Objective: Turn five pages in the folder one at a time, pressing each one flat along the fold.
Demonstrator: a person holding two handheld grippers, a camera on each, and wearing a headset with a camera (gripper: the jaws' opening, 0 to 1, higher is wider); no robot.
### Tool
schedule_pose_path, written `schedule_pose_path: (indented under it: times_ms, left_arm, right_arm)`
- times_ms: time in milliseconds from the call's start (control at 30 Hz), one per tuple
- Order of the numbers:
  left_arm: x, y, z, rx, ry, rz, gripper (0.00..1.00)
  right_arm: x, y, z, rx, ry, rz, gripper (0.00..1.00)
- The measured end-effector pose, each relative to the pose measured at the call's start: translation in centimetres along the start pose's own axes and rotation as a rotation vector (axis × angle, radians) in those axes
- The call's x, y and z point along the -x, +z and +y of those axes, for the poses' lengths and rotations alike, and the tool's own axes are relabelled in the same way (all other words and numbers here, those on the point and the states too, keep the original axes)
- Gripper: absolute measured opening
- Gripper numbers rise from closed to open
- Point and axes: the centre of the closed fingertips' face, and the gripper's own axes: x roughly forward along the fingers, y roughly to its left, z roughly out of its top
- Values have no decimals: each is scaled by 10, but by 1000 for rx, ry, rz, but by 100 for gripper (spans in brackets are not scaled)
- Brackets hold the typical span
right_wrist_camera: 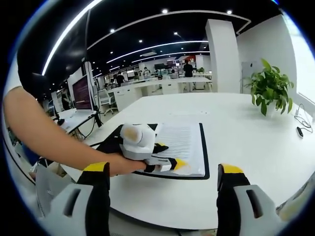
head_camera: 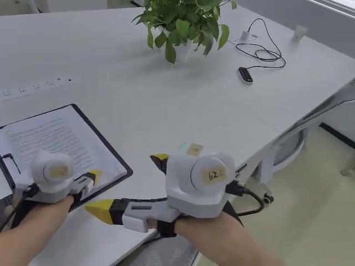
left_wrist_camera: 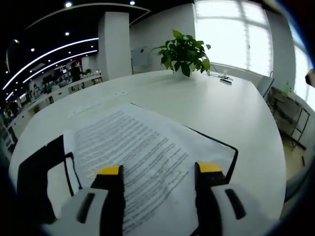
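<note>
Nearest us, the right tongs (head_camera: 130,185) hang wide open and empty over the counter (head_camera: 166,111) edge, just beside the folder (head_camera: 108,151). The left tongs (left_wrist_camera: 160,169), also open and empty, sit over the near edge of the top page (left_wrist_camera: 138,142), which lies flat. No page is lifted, and we cannot tell how many are already turned. A plant (head_camera: 183,25) stands well beyond.

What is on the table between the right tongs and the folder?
Nothing. There is just bare white table between the right tongs and the folder, as the right gripper view shows.
</note>
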Motion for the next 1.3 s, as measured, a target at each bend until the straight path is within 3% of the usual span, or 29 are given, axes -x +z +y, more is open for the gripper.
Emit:
schedule_pose_path:
  times_ms: [67, 200, 267, 367, 433, 500, 833, 1200, 1300]
  left_arm:
    - [1, -1, 0, -1, 0, -5, 52]
    - [2, -1, -8, -31, -34, -22, 32]
    - [1, -1, -9, -28, -32, -20, 29]
    - [1, 0, -6, -26, -22, -20, 25]
    - [2, -1, -3, -34, -16, -13, 13]
    - [2, -1, -3, -51, -27, -18, 13]
    - [0, -2, -5, -24, -49, -18, 6]
    - [-6, -4, -2, -4, -56, -23, 6]
    - [-7, -5, -2, 2, -58, -22, 6]
  right_arm:
    - [-1, 0, 0, -2, -1, 2, 90]
    - [-7, 0, 0, 0, 1, 9, 89]
    - [-10, 0, 0, 3, 2, 18, 88]
    - [-16, -1, -3, -6, 4, 29, 88]
    - [-21, -2, -5, -23, 0, 40, 86]
    - [-25, -1, -7, -42, -1, 40, 86]
    - [-64, -7, -36, -210, -61, 70, 74]
    - [-109, -46, -69, -314, -138, 174, 53]
    - [-116, -53, -77, -311, -162, 186, 44]
